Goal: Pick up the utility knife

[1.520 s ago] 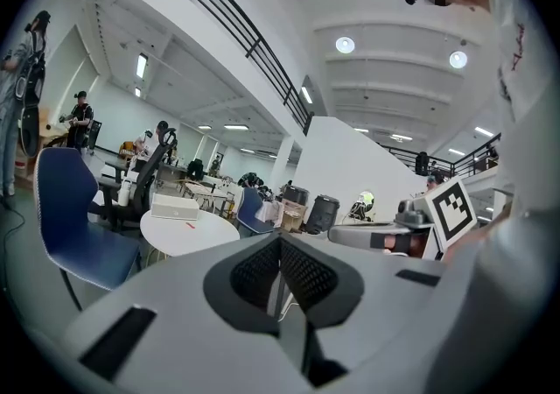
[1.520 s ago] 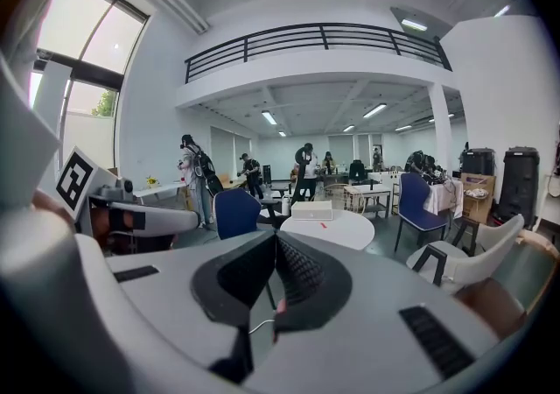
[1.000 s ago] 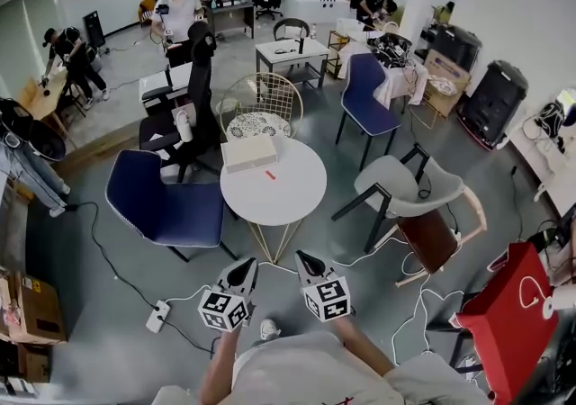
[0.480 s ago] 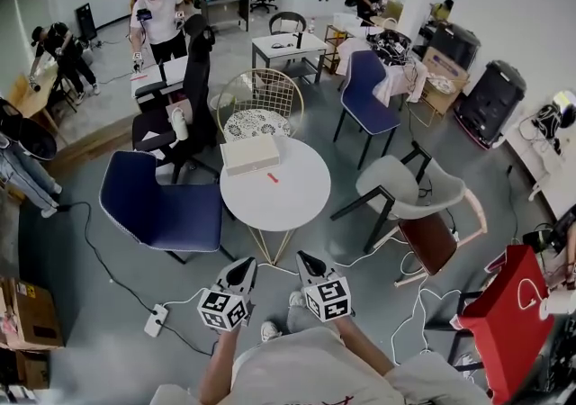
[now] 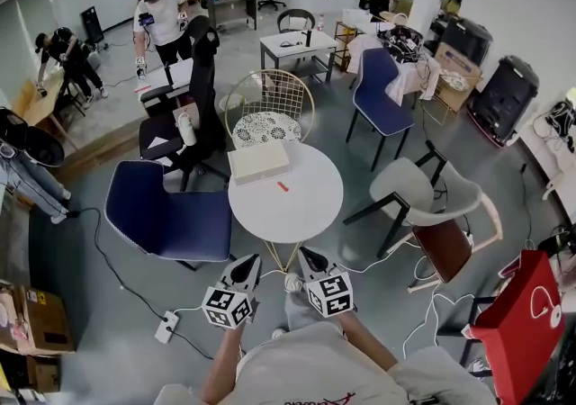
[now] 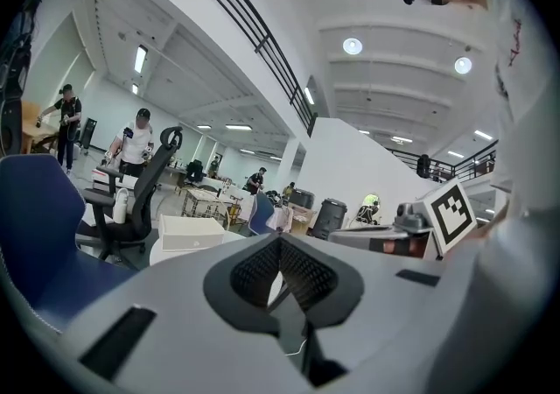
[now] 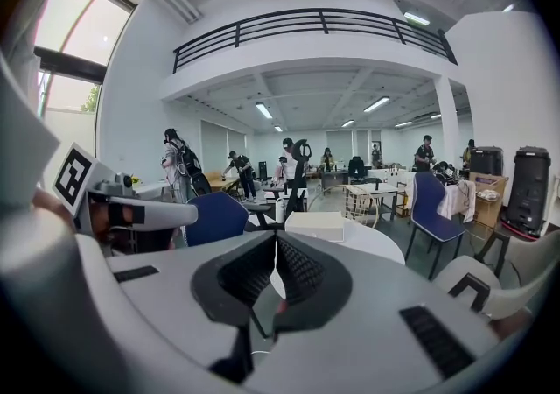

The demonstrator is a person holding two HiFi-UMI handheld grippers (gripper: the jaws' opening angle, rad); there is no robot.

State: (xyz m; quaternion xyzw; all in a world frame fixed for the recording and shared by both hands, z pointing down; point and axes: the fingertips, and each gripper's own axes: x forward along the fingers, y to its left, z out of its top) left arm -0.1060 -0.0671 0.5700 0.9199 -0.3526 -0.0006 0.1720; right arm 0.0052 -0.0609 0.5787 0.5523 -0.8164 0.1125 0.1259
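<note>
Approach step: the small red utility knife [image 5: 283,186] lies on the round white surface [image 5: 301,219], beyond the left gripper [image 5: 249,261] and right gripper [image 5: 308,256]. Both sets of jaws are closed and empty. The next move calls for reaching in and opening.

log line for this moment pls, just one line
phase: pre-reach | left gripper: shut, empty | right gripper: shut, empty | utility knife: on round table, beside box, untouched

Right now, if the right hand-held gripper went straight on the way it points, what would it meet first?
Probably the near rim of the round white table; the right hand-held gripper, shut and empty, points at it. Depth is unclear. The utility knife lies farther in.
</note>
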